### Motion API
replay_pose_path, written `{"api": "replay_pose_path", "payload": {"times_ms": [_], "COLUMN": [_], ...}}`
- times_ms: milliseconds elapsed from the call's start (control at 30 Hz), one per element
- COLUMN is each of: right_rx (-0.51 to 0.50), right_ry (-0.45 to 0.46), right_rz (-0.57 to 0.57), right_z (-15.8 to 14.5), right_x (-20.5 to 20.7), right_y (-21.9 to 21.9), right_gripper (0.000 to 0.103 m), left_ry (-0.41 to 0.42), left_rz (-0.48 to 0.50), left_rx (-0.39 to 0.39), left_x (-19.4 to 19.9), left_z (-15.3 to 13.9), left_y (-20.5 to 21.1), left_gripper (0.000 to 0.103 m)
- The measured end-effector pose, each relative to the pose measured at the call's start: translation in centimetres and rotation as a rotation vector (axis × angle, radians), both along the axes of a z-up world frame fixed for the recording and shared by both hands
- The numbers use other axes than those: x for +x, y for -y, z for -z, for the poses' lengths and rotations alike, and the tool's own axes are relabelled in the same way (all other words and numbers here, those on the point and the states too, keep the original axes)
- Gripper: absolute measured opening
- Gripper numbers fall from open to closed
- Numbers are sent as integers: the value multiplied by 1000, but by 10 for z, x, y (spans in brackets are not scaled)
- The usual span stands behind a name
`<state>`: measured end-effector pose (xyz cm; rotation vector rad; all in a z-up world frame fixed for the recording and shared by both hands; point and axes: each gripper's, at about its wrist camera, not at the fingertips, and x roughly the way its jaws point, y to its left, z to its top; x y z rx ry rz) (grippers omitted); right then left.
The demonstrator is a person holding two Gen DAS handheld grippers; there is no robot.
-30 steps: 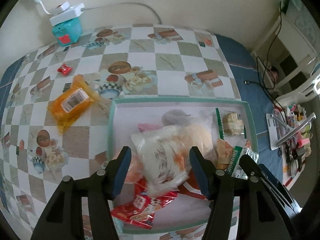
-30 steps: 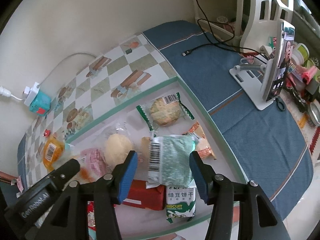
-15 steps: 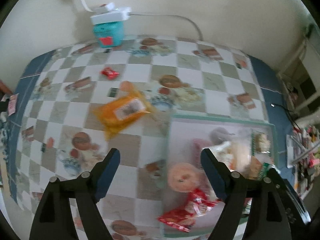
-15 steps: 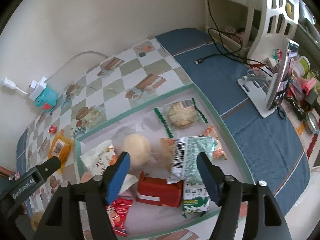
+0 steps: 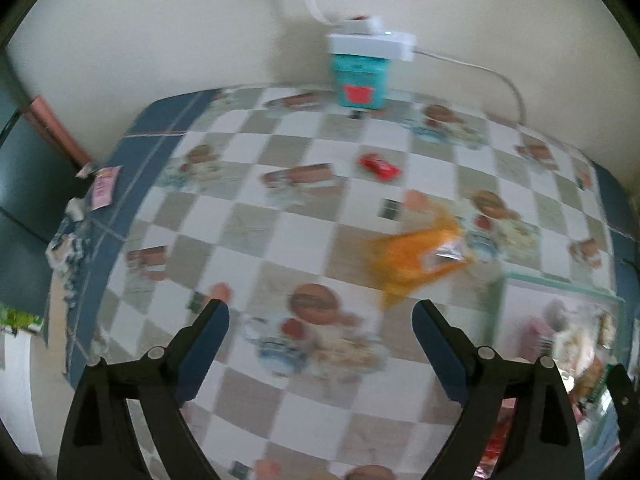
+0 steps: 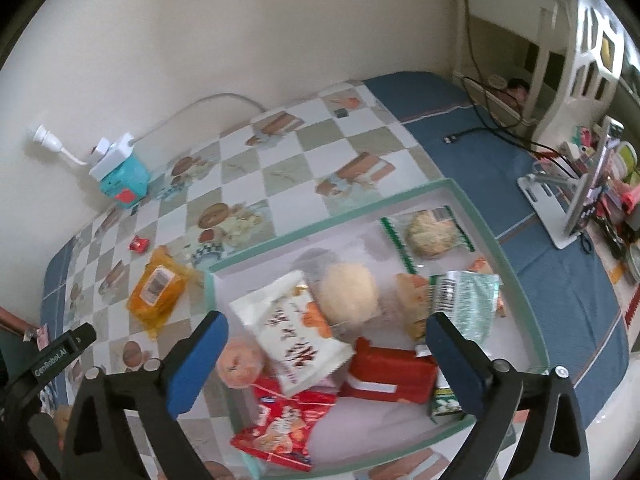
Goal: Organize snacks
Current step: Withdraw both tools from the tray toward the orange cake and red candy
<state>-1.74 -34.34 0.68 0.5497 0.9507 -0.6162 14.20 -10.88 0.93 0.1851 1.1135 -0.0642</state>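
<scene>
The tray (image 6: 532, 322), a shallow one with a pale green rim, sits on the desk (image 6: 280, 168) and serves as the landmark here. The right gripper (image 6: 326, 346) hangs over it with its blue pads spread wide; its jaws have just been opening, and nothing is clamped between them, though the snacks lie below. Inside the tray, a white bag with red lettering (image 6: 294, 328) lies near the middle, a round pale bun (image 6: 350, 292) touches its far side, a green-and-white packet (image 6: 464, 304) rests toward the tray's right rim, a cake in a green-edged wrapper (image 6: 430, 228) sits in the far right corner, a red box (image 6: 390, 372) lies at the near side, and a red printed packet (image 6: 280, 424) overlaps the near left rim. Outside the tray, just beyond its left corner, an orange packet (image 6: 158, 294) lies on the checked cloth, with a small red candy (image 6: 138, 244) farther off. The left gripper (image 5: 320, 336) is left of the tray over bare cloth, its jaws also just opened wide and holding nothing; the view is blurred.
</scene>
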Motion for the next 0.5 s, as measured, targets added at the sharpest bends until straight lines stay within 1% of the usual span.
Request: {"api": "replay_pose_path", "payload": {"times_ms": [133, 300, 500], "right_rx": [-9, -14, -25], "right_ry": [2, 1, -8], "right_rz": [-29, -72, -137], "right_z": [-1, 0, 2], "right_x": [12, 28, 48], "right_y": [-17, -39, -70], "right_gripper": [103, 103, 103], "left_ry": [-2, 1, 1], "left_rz": [-70, -133, -171], "left_rx": [-8, -8, -16], "left_x": [12, 20, 28], "left_z": [-1, -2, -3], "left_y": [-35, -68, -96], "left_gripper": [93, 94, 94]}}
